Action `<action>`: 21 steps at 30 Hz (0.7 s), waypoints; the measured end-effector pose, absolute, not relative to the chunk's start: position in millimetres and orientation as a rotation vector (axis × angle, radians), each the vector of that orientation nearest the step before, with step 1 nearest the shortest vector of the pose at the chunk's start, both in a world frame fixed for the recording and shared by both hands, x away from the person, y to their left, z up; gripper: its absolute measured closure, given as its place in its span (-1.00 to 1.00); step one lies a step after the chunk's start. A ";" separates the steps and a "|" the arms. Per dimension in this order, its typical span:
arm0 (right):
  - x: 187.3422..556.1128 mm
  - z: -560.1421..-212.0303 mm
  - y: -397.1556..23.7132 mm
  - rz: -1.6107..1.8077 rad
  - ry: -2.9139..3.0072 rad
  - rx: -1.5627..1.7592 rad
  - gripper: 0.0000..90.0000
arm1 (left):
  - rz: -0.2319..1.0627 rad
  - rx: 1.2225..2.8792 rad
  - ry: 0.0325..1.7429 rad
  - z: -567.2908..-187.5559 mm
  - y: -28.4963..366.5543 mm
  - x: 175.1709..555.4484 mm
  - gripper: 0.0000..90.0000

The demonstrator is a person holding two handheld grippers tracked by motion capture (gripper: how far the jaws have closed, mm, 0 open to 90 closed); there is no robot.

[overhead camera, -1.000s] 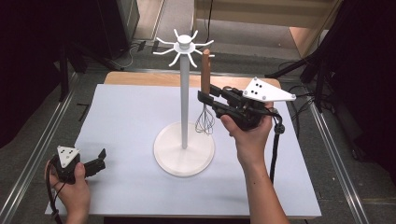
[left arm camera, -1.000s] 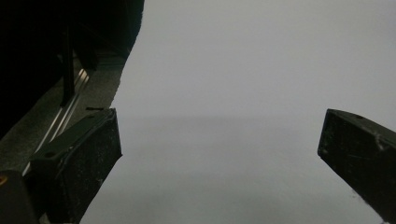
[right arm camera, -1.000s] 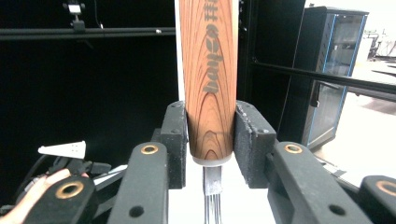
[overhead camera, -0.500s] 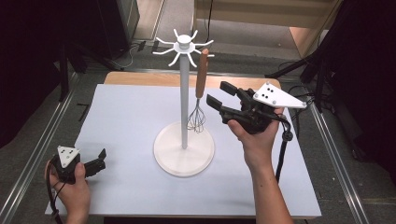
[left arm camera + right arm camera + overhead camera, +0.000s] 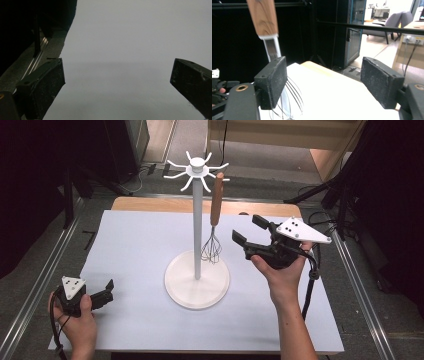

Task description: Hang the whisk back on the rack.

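a whisk (image 5: 214,222) with a wooden handle hangs from one arm of a white stand (image 5: 197,227) near the middle of the white table (image 5: 135,250). its long axis runs straight up and down: the handle is at the top, hooked on the stand's spoked crown, and the wire loops point down, ending just above the stand's round base, right of the pole.

the right gripper (image 5: 250,232), held in the person's right hand, sits just right of the whisk and points left toward it. its jaws have just been opening and now stand spread wide, with nothing between them. in the right gripper view the whisk's handle and wires (image 5: 272,50) appear beside and behind one jaw, apart from the pads.

the left gripper (image 5: 102,292) rests low at the near left of the table, well apart from the stand, its jaws spread over bare table.
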State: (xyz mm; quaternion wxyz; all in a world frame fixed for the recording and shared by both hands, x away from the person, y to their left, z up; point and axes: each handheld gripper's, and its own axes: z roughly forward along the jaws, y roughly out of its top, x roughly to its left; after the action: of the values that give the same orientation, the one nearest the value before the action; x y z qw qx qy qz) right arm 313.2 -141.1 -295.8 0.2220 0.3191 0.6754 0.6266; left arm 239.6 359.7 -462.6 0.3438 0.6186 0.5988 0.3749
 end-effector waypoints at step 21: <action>313.8 -339.3 -175.6 1.586 1.873 1.035 -0.67 | 0.981 1.608 1.553 -462.7 358.7 239.4 -1.00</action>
State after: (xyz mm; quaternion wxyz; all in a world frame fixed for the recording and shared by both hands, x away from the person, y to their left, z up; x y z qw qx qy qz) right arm 313.8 -175.6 -339.3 0.2368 0.3776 0.6832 0.5784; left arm 239.4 358.7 -462.7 0.3431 0.6187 0.5976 0.3774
